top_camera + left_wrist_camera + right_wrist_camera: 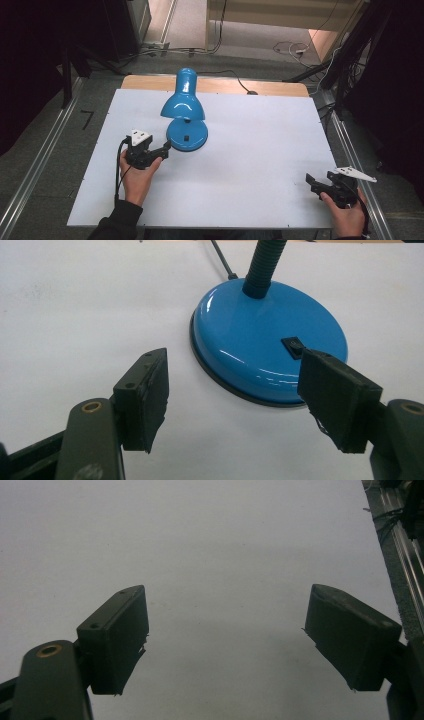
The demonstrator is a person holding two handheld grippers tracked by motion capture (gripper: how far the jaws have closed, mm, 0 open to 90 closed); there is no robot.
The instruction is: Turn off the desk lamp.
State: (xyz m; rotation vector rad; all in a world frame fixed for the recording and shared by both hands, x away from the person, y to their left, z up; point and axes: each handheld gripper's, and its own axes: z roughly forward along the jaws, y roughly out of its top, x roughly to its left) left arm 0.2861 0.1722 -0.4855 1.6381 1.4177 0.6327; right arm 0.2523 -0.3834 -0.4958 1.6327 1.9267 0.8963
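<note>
A glossy blue desk lamp stands at the back left of the white table (250, 165). Its shade (183, 102) tilts down over the round base (187, 134). My left gripper (162, 149) sits just left of the base, tips nearly at its rim. In the left gripper view the left gripper (232, 365) is open, with the near edge of the base (260, 340) between and beyond the jaws. The black rocker switch (293, 346) lies by the right jaw, and the ribbed neck (262, 267) rises behind. My right gripper (311, 181) rests near the front right corner; there the right gripper (227, 600) is open over bare table.
The lamp's black cord (240, 82) runs off the table's far edge; in the left gripper view the cord (222, 260) leaves the base rearward. Metal rails (35, 165) flank the table on both sides. Cables (295, 50) lie on the floor behind.
</note>
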